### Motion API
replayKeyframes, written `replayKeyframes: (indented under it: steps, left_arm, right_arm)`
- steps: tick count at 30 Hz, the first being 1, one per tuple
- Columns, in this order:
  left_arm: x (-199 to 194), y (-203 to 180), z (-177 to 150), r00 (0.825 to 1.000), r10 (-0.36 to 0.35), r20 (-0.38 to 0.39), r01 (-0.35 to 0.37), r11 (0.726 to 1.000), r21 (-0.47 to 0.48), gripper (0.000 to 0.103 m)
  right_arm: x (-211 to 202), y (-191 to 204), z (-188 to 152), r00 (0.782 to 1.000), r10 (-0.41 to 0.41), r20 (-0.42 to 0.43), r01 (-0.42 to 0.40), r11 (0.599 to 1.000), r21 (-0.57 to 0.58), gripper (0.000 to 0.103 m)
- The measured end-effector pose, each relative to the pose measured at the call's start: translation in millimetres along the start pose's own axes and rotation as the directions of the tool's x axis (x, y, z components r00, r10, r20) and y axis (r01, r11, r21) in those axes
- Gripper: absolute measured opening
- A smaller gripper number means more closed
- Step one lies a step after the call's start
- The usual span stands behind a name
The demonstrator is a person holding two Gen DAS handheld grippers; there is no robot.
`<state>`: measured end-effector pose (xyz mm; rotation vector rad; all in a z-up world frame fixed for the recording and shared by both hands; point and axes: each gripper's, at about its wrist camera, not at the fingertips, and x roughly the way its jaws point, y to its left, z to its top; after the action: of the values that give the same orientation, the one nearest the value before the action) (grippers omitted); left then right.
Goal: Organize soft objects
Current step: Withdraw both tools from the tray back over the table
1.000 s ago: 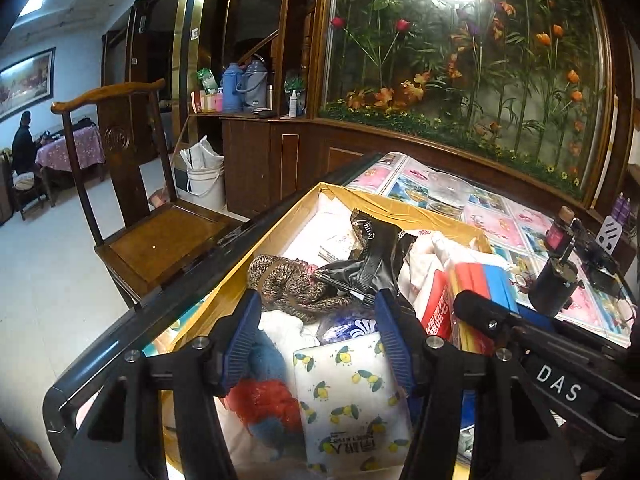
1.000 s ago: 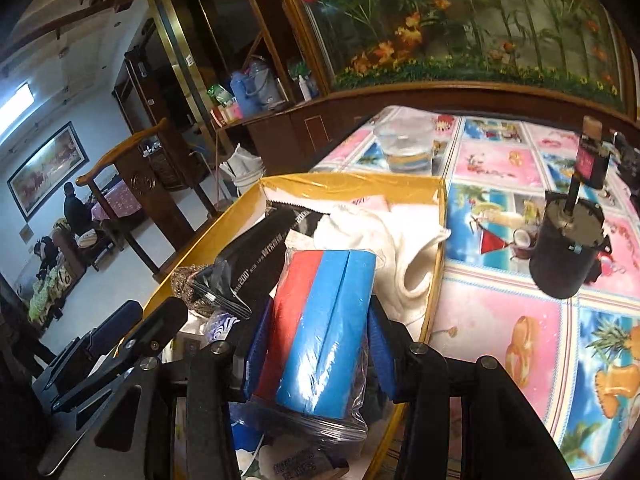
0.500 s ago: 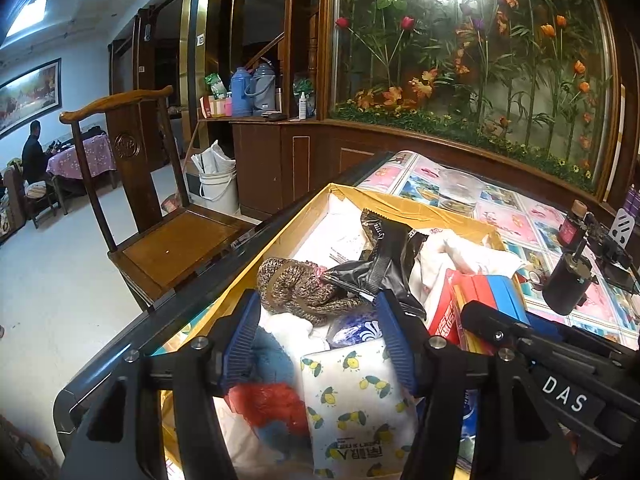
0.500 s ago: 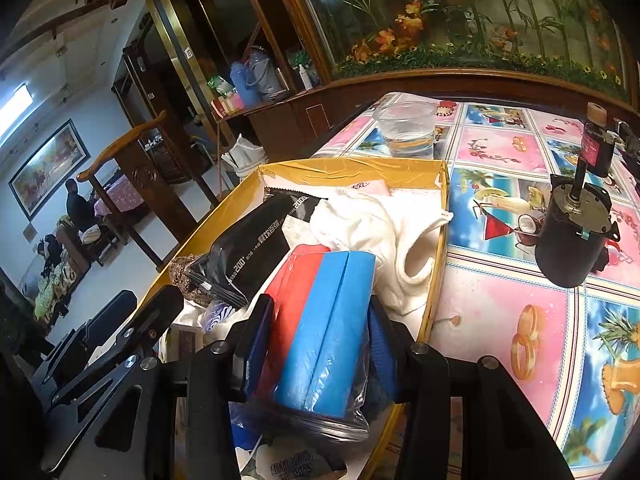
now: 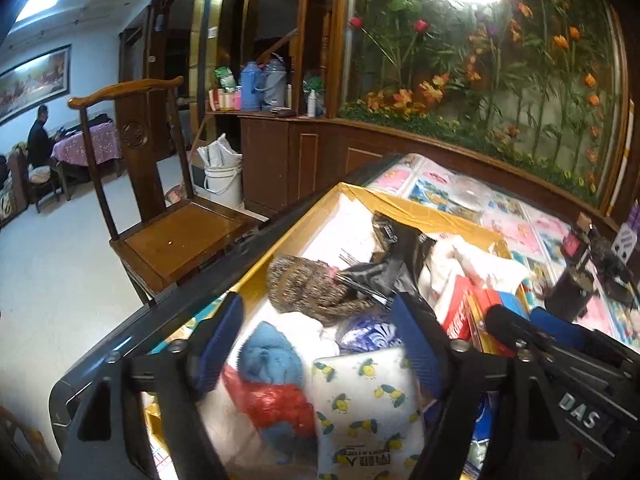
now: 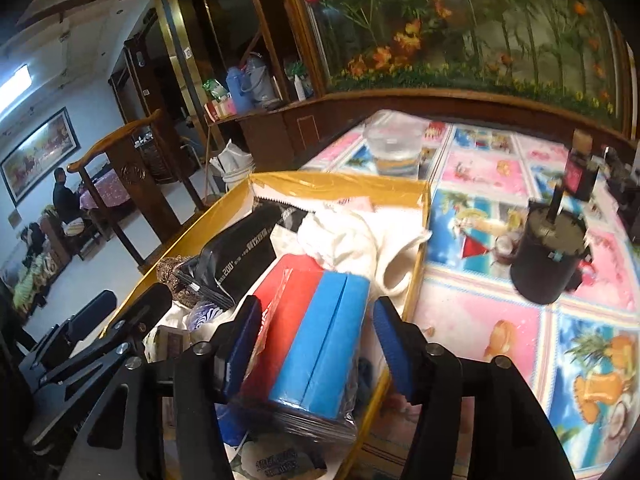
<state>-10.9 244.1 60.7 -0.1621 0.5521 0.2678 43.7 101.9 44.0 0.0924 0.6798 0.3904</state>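
Hovering over the yellow box (image 6: pixel 416 240), both grippers' jaws have just been opening, left gripper (image 5: pixel 320 344) around the lemon-print pack (image 5: pixel 368 408), right gripper (image 6: pixel 316 340) around the red-and-blue pack (image 6: pixel 316 336).

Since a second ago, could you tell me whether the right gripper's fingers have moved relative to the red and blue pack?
Yes. The right gripper has just been opening: its fingers now stand clear of the red and blue pack, which stays between them in the yellow box.

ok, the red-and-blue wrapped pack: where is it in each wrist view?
Left wrist: red-and-blue pack right of centre, in the yellow box, just beyond the right-hand finger of the left tongs.
Right wrist: pack low centre, between the opened right tongs.
Shared landmark: black foil pouch in the box.
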Motion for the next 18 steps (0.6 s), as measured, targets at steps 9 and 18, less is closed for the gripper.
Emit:
replayKeyframes:
  steps: [9,18]
  left_arm:
    - [-20.3,-2.4,-1.4,0.992,-0.065,0.111,0.064,0.998,0.009,0.099]
    - [-44.0,-33.1,-15.1,0.977,-0.194,0.09,0.181,0.975,0.127,0.103]
  right_arm:
    - [-48.9,-22.2,-3.9,0.991,-0.095,0.093,0.098,0.995,-0.031,0.081]
    - [-109.9,-91.4,-29.9,0.969,-0.202,0.141,0.188,0.976,0.109,0.082]
